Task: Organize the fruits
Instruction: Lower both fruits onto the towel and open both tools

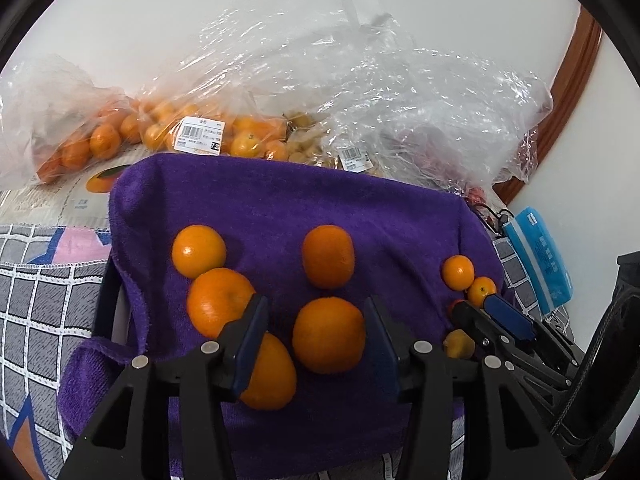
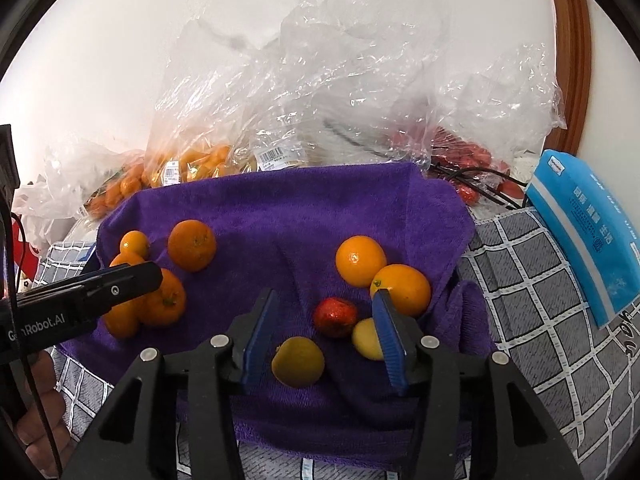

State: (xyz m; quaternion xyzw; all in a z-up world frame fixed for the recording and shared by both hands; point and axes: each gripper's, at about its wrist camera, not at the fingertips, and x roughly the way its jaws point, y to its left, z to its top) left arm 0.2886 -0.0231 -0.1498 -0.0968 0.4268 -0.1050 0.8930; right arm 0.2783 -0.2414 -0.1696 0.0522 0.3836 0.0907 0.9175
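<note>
White wall stands behind a heap of crinkled clear plastic bags [image 1: 360, 92], some holding small oranges [image 1: 104, 140] and one, in my right view, something red. In front of them a purple towel [image 1: 280, 200] lies over a grey checked cloth [image 2: 540, 280], with a blue packet [image 2: 588, 224] at its right edge.

My left gripper [image 1: 316, 332] points down at the towel with its jaws partly open; a large orange [image 1: 329, 334] sits between the blue pads, and I see a gap on each side, so nothing is gripped. Another orange [image 1: 272, 376] lies partly under the left finger, with three more [image 1: 199, 251] beyond.

My right gripper [image 2: 326, 330] is also partly open and holds nothing. Between its fingers lie a small red fruit [image 2: 335, 316] and a yellow-green fruit [image 2: 298, 361]; a yellow one [image 2: 366, 340] is just beside the right pad, whether touching I cannot tell. Two oranges [image 2: 360, 260] lie beyond.
</note>
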